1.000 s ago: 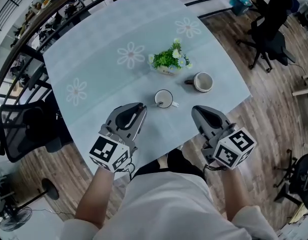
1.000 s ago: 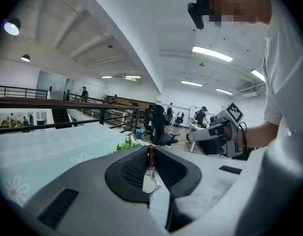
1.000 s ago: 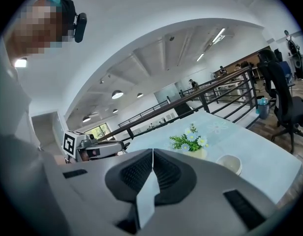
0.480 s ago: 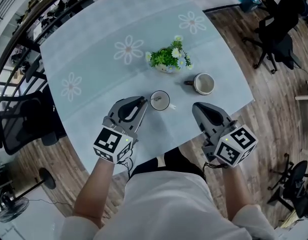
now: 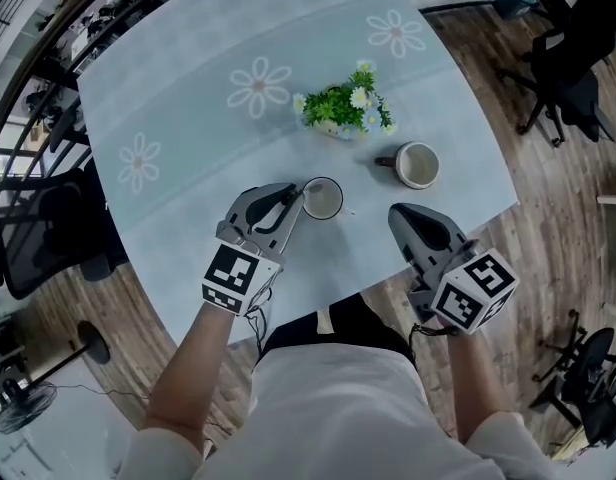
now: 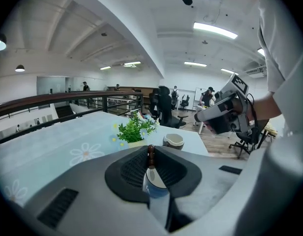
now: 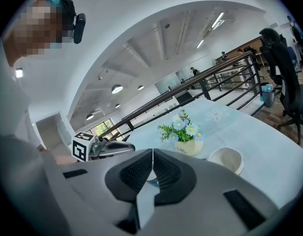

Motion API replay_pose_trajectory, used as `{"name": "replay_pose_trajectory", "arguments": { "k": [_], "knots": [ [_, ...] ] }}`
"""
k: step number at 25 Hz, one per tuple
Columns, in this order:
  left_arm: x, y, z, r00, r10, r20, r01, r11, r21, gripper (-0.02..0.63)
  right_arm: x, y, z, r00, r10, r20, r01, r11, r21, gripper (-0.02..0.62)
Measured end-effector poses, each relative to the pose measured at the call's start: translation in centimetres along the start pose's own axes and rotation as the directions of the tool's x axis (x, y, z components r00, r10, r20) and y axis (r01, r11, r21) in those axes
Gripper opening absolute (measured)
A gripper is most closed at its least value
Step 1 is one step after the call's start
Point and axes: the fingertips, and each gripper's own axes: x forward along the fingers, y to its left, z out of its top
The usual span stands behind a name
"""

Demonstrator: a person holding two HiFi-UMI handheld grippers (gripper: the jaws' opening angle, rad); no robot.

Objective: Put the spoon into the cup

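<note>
My left gripper (image 5: 290,198), jaws narrow, clamps the brown spoon (image 6: 151,156) handle at the cup (image 5: 325,200) rim on the counter (image 5: 188,148); I cannot tell whether its bowl is inside. My right gripper (image 7: 152,154) is closed, empty. The mug (image 5: 419,165) nearby is empty.

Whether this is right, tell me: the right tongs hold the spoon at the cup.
Wrong: the left tongs hold the spoon at the cup, as the left gripper view shows. The right tongs are shut and empty.

Cup (image 5: 323,199) left of mug (image 5: 418,165) — plant (image 5: 345,110) behind both.
</note>
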Motion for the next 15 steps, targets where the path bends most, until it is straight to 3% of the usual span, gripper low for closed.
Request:
{"name": "replay_pose_trajectory", "arguments": {
  "k": [15],
  "knots": [
    [3.1,-0.6,-2.5,0.998,0.022,-0.051,-0.017,0.994,0.104,0.054,1.0,-1.5,-2.8,0.999,0.009,-0.044,-0.008,1.000,0.027,0.025]
  ]
}}
